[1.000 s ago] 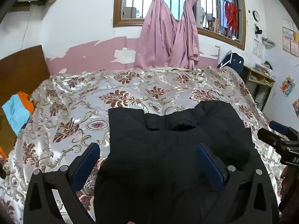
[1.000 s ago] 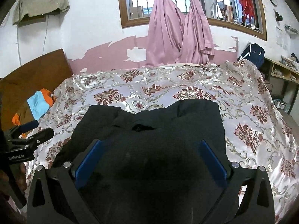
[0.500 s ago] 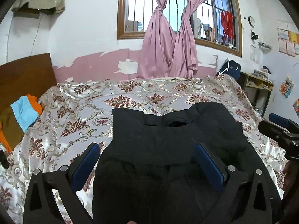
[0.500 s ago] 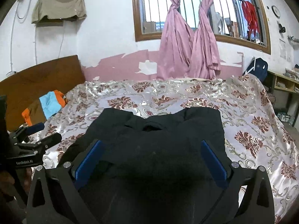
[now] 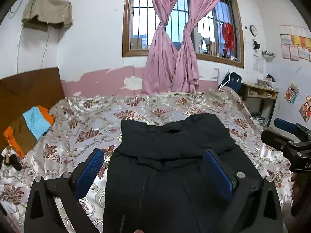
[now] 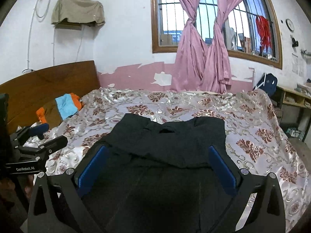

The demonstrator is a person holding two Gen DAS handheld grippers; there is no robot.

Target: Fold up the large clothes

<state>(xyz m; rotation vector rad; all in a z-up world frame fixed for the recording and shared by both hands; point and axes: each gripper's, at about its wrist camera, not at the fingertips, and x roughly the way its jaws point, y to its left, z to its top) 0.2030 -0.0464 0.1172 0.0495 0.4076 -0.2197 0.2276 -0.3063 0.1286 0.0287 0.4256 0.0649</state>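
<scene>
A large black garment lies spread on the bed, its far part folded over toward me with a collar-like opening near the top edge. My left gripper hovers open above the garment's near half, blue pads wide apart and empty. My right gripper is likewise open over the garment, with nothing between its fingers. Each gripper shows in the other's view: the right one at the far right edge, the left one at the far left.
The bed wears a shiny floral cover. An orange, blue and brown folded cloth lies by the wooden headboard. Pink curtains hang at a barred window. A desk with a dark bag stands to the right.
Both grippers have risen and tilted upward, so more wall and window show. The garment lies as before and both grippers stay open.
</scene>
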